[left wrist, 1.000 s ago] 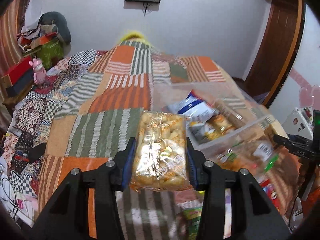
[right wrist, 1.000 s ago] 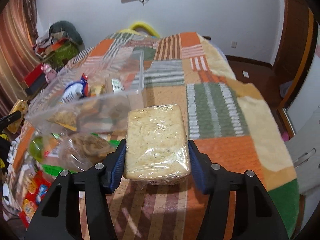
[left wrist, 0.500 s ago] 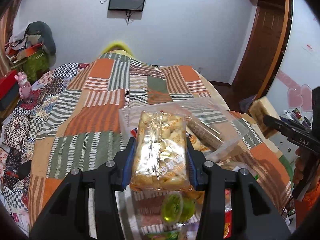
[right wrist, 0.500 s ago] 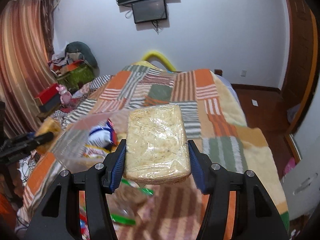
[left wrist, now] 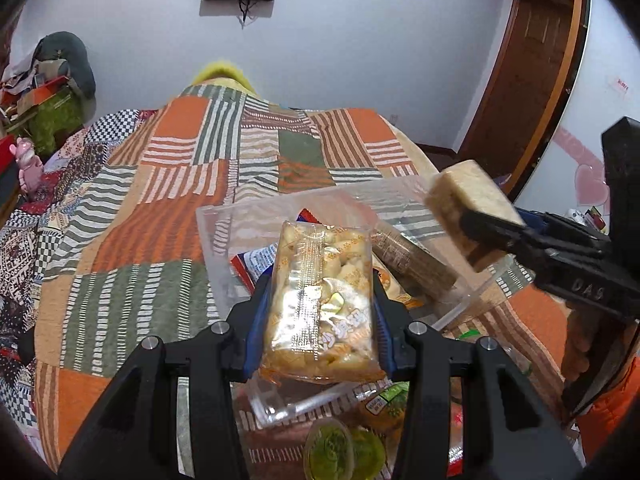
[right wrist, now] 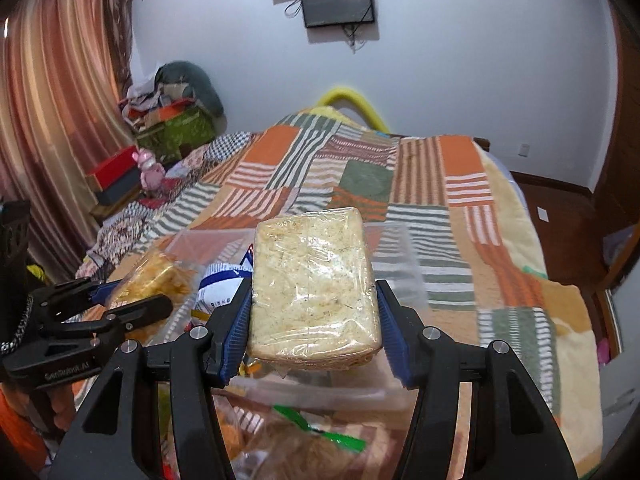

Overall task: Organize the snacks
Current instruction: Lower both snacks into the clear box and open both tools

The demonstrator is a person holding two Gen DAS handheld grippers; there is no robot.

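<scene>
Left wrist view: lower edge cut off by the black two-finger left gripper point(left wrist: 320, 312), clamped on a clear-wrapped pack of golden puffed snack pieces point(left wrist: 322, 300) held above a clear plastic storage box point(left wrist: 224, 232). Inside the box, only partly readable: a blue-and-white printed packet point(left wrist: 256, 260) mostly hidden behind the held pack, and a long brown wrapped roll point(left wrist: 412, 260) leaning toward the right wall. Below the gripper, blurred and cropped: green-lidded jelly cups point(left wrist: 340, 452) and other wrappers too small to name. At right, partly out of frame, the black right gripper point(left wrist: 480, 228) closed on a pale cling-wrapped rectangular block point(left wrist: 468, 196), poised over the box's right edge. Right wrist view: the same right gripper point(right wrist: 314, 312) pinching the pale block point(right wrist: 312, 288) by its two long sides, hiding much of the box point(right wrist: 400, 256) behind it; the left gripper point(right wrist: 132, 296) at far left with the golden pack point(right wrist: 156, 276), its body cut by the frame edge. Foreground smeared: a green strip point(right wrist: 320, 432) on a clear bag, contents unreadable. Beneath everything, a patchwork blanket of orange, green and striped squares point(right wrist: 360, 176) spread over a bed. Beyond, a white wall with a dark wall-mounted screen point(right wrist: 338, 2), striped pinkish curtains point(right wrist: 52, 112) at left, a heap of clothes and boxes point(right wrist: 172, 108) in the corner, a small pink toy figure point(right wrist: 150, 170), and a dark wooden door frame point(left wrist: 532, 80).
</scene>
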